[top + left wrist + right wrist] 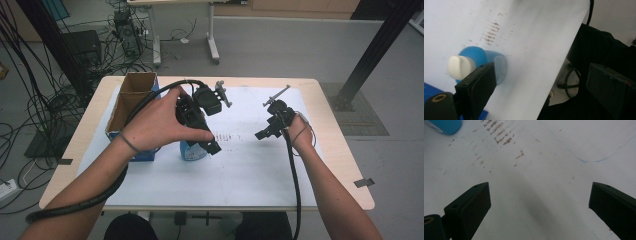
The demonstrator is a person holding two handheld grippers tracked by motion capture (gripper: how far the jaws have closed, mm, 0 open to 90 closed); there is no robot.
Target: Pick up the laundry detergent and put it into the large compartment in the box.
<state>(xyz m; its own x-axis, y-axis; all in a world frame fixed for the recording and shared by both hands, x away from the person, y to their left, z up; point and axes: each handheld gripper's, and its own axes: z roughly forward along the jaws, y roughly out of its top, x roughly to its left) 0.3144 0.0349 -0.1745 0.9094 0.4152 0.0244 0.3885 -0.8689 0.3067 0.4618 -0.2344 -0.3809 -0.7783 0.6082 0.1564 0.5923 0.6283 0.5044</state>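
At the centre-left of the high view, the left gripper (210, 142) hangs over a blue bottle with a white cap (192, 150), which stands upright on the white sheet (250, 170) just beside the blue cardboard box (131, 107) at the frame's left. In the left gripper view the bottle (477, 58) sits at the middle left, its cap beside 1 jaw while the other jaw stands far off at the lower right; the tongs are released and grip nothing. They look spread so as to straddle the bottle, though it is not yet centred between them. The right gripper (267, 131), right of centre in the high view, is also released, its 2 jaws wide apart above bare, brown-speckled sheet, probably parked clear of the left's reach.
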